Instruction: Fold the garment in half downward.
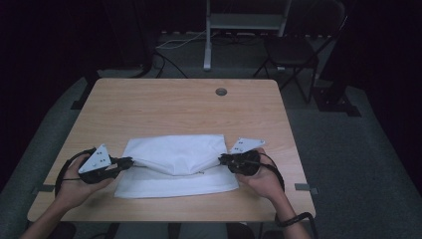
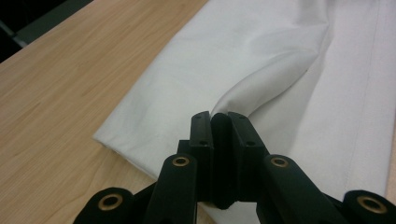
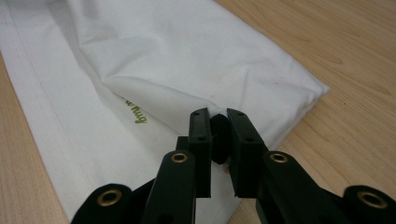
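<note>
Left gripper (image 1: 124,162) clamped tight on the white cloth (image 1: 174,167) at its left edge, right gripper (image 1: 225,160) clamped likewise at its right edge; top layer pinched, pulled taut btwn both, sagging mid-cloth. Cloth lay on table (image 1: 164,107), near the front edge, w/ lower layer flat. Best handled w/ even tension, both ends lifted together, level, then laid across to fold w/o dragging lower layer.
</note>
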